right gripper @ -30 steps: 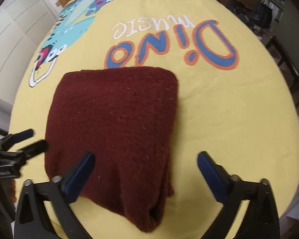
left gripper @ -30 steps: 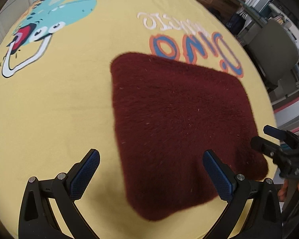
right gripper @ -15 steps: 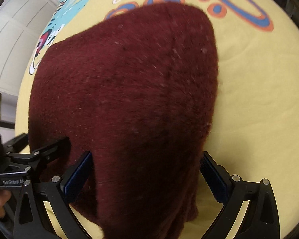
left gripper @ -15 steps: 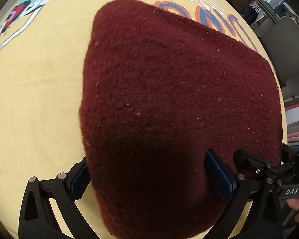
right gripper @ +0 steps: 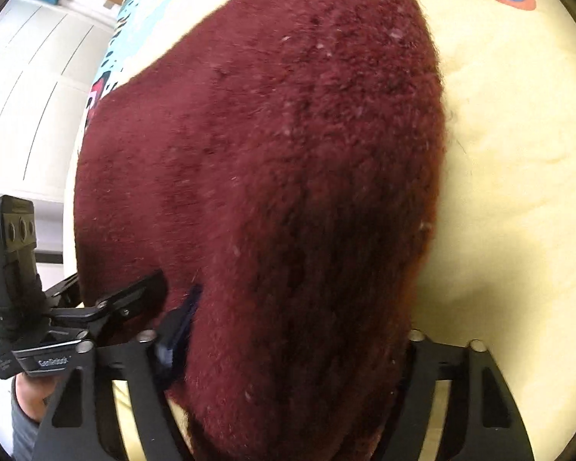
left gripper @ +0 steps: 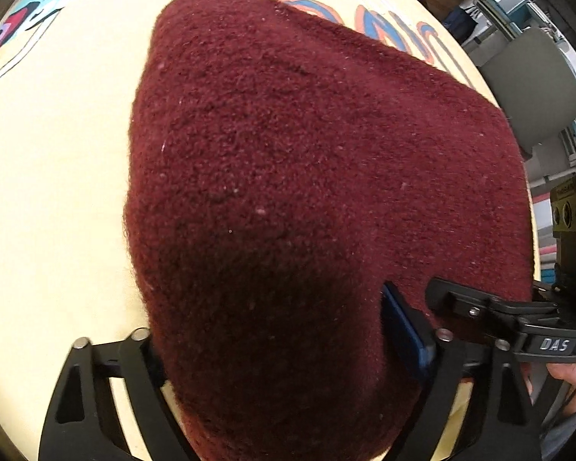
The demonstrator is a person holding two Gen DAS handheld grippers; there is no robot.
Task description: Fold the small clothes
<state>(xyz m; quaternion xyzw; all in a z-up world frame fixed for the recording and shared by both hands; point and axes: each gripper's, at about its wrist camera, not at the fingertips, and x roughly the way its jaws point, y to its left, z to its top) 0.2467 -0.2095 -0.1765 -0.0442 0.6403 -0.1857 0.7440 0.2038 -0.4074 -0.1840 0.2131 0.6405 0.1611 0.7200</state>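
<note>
A folded dark red fleece garment (left gripper: 307,192) lies on a yellow printed cloth (left gripper: 50,176) and fills both views; it also shows in the right wrist view (right gripper: 272,176). My left gripper (left gripper: 280,342) has its fingers around the garment's near edge, the blue pad (left gripper: 403,330) of the right finger pressing the fleece, the left finger hidden under it. My right gripper (right gripper: 288,330) straddles the near edge at the other corner, its left pad (right gripper: 176,326) against the fleece. Each gripper shows at the side of the other's view.
The yellow cloth carries a blue dinosaur print (right gripper: 111,61) and orange-blue lettering (left gripper: 395,34). A grey chair (left gripper: 533,84) and shelves stand beyond the table on the right. White cabinet doors (right gripper: 30,88) stand on the left.
Both grippers have moved forward and down onto the garment's near edge and narrowed around it. The fleece now bulges up between the fingers.
</note>
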